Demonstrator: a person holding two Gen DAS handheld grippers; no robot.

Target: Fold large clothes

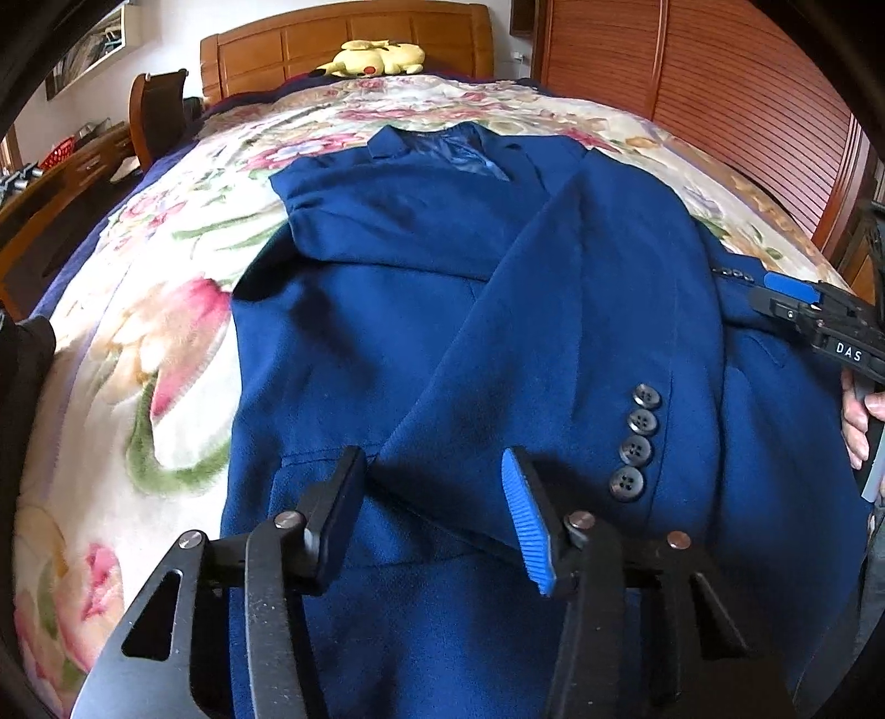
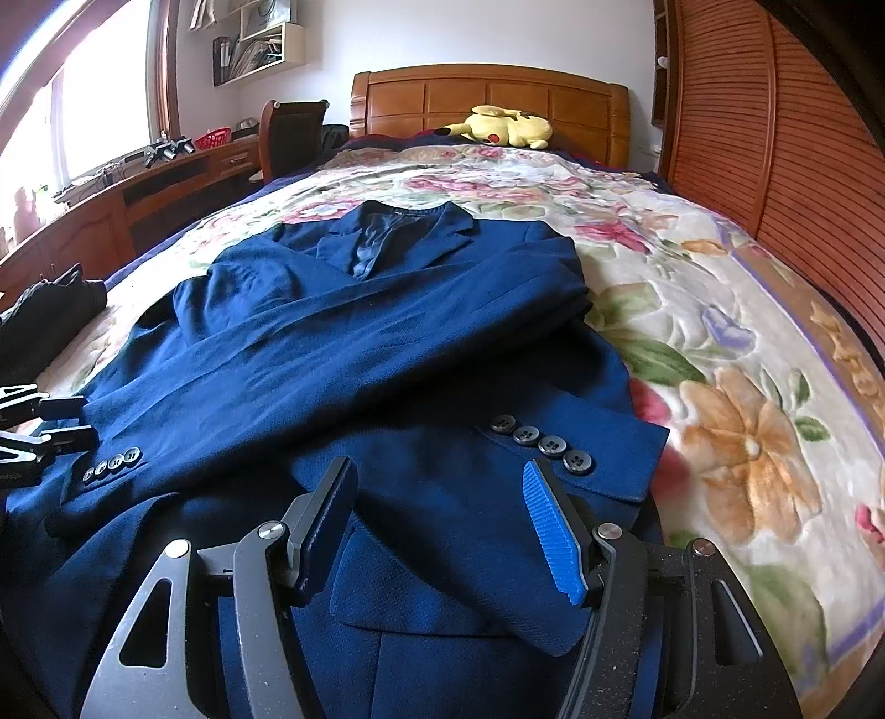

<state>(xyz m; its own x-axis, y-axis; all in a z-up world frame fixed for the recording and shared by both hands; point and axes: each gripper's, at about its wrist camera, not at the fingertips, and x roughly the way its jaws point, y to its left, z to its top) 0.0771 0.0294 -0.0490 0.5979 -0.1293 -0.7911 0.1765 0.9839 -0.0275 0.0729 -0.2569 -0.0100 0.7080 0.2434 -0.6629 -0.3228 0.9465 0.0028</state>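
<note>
Blazer: a navy blue blazer (image 1: 420, 309) lies face up along the middle of the bed (image 1: 166, 343), collar toward the headboard (image 1: 343, 50), hem toward the foot edge. Both sleeves are folded across the chest.

Left gripper: the left gripper (image 1: 437, 492) hangs just over the cuff end of the sleeve (image 1: 553, 343) that runs down from the right shoulder. Its jaws stand partly apart. The cuff corner lies in the gap between them, but I cannot tell whether the pads press on the cloth.

Right gripper: the right gripper (image 2: 442, 514) hovers over the lower front of the blazer near the foot edge. Its jaws stand apart with only flat cloth below and nothing pinched.

Cuff buttons: four dark buttons (image 1: 636, 442) sit in a row just beside the left gripper's blue pad (image 1: 525, 525).

Left wrist view only: the other gripper's blue-tipped fingers over the blazer's right edge, and the person's hand (image 1: 857, 426) that carries it.

Right wrist view only: the second sleeve's cuff (image 2: 586, 459) with its own four buttons, a pocket flap (image 2: 459, 592), a dark garment (image 2: 50, 315) at the bed's left edge, a desk (image 2: 138, 204) under the window.

Both views: a yellow plush toy (image 2: 503, 127) rests against the headboard.
</note>
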